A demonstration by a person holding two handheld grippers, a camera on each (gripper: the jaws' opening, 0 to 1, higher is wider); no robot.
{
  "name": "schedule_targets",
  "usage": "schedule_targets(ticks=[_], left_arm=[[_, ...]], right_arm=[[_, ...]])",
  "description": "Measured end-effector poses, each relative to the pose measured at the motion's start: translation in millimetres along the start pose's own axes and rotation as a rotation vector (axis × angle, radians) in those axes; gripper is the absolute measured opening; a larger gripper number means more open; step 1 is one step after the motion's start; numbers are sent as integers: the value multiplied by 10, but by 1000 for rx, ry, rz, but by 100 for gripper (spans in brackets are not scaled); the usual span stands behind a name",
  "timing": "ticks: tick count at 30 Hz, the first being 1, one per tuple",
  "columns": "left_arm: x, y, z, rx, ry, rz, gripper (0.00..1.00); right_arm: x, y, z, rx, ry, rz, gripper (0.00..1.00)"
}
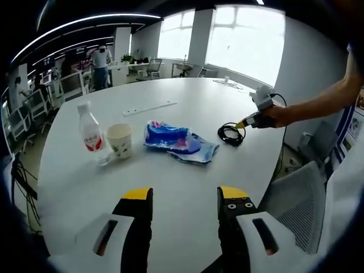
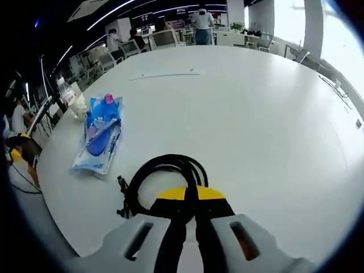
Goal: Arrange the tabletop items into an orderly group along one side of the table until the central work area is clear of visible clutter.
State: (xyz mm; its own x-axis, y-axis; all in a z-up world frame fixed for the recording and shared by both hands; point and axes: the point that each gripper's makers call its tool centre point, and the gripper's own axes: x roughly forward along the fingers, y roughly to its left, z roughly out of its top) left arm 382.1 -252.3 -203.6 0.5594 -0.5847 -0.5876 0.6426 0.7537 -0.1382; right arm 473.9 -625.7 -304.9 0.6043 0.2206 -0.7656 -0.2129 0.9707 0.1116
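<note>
As the tidying gets under way, the right claw (image 2: 190, 200) clenches on the coiled black cable (image 2: 165, 176) near the white worktop (image 2: 256, 114) edge, while the left claw (image 1: 185, 199) hangs released. Bottle (image 1: 91, 133), paper cup (image 1: 119, 140) and blue packet (image 1: 179, 142) (loosely clustered) await grouping; most work apparently remains.

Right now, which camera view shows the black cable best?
The right gripper view: the coiled black cable lies close and large there, with the right gripper shut on it. In the left gripper view the black cable is small and far, beside the blue packet.
</note>
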Motion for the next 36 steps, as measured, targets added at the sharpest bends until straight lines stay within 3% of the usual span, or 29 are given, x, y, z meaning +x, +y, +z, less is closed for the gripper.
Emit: schedule_targets(ticks=[15,36], left_arm=[[2,-8,-10,-2,-4,-5,45],[-19,23,-4,-10,-20,-7,45]], right_arm=[[-34,5,-50,-31,17,6,8],[-102,218,154,-36,-34,49,14]])
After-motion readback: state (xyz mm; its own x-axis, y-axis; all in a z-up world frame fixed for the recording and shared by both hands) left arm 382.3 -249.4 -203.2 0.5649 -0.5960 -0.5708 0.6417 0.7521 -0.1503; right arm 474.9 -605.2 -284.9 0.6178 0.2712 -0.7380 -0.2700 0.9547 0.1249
